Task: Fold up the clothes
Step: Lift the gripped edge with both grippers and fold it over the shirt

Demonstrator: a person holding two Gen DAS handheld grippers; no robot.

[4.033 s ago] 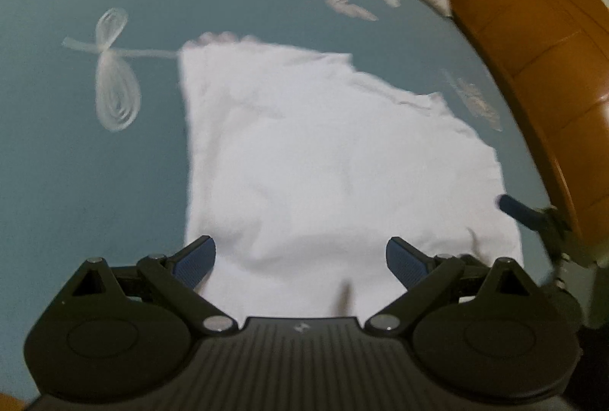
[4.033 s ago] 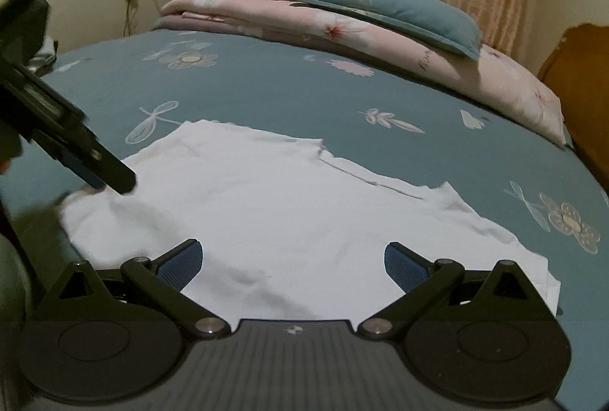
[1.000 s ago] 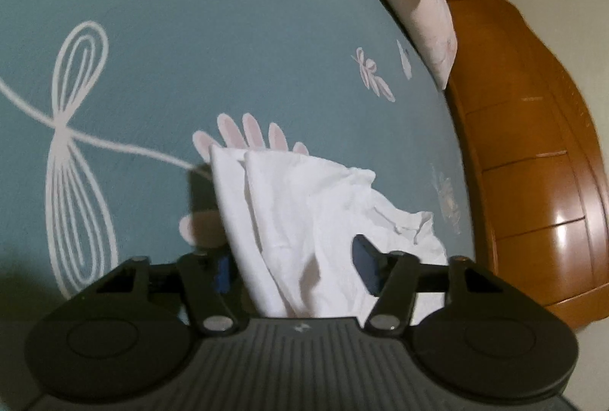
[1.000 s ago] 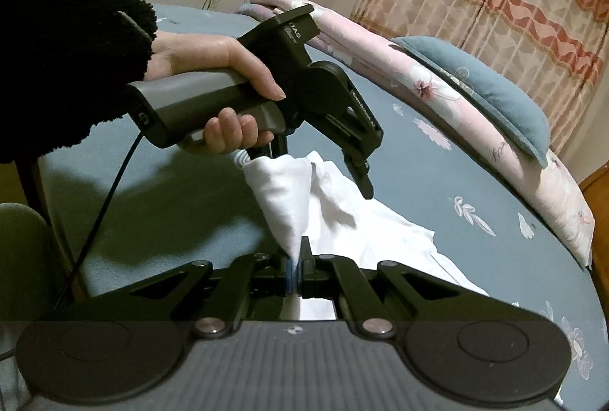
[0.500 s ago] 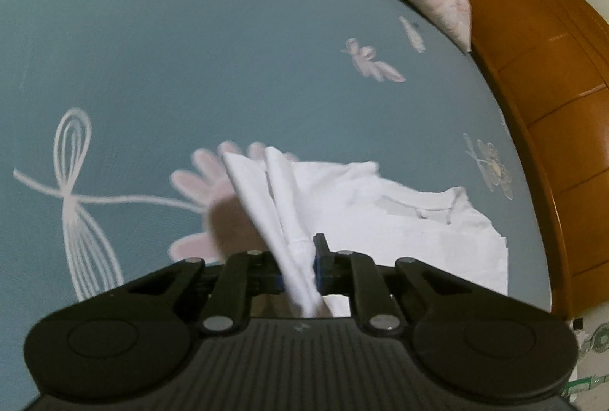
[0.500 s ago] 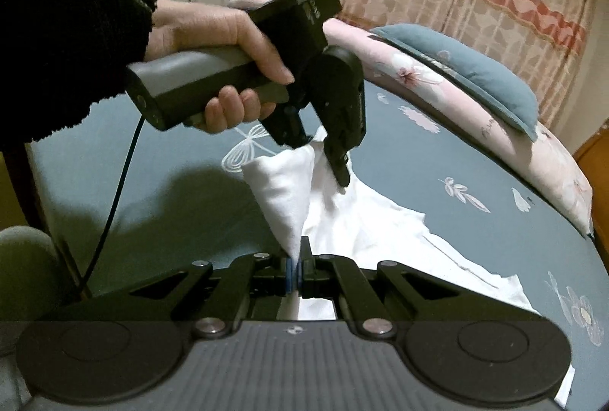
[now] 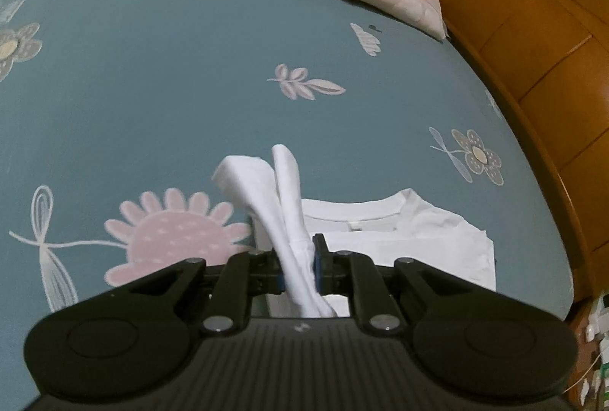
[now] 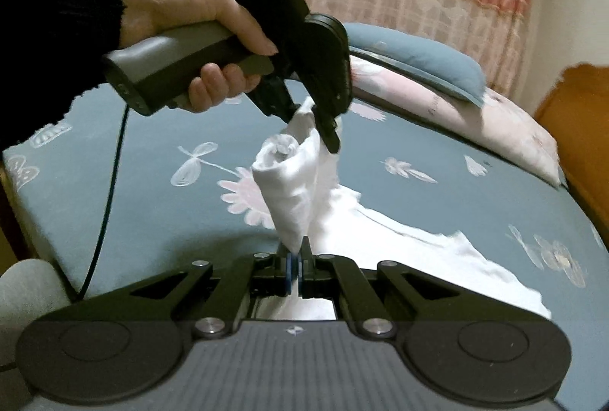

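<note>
Teal flower-print bed sheet (image 7: 160, 75) beneath. Soft, light white cotton T-shirt (image 7: 411, 239), probably hem corners, pinched by left gripper (image 7: 298, 268) and right gripper (image 8: 296, 268), fingers clamped; droops limply, best held at corners.

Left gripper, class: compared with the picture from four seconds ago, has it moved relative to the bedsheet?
Yes. The left gripper has risen off the teal bedsheet, lifting a pinched edge of the white shirt above the pink flower print.

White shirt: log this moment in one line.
left gripper: shut on white shirt | right gripper: shut on shirt | shirt: edge lifted, rest on bed
</note>
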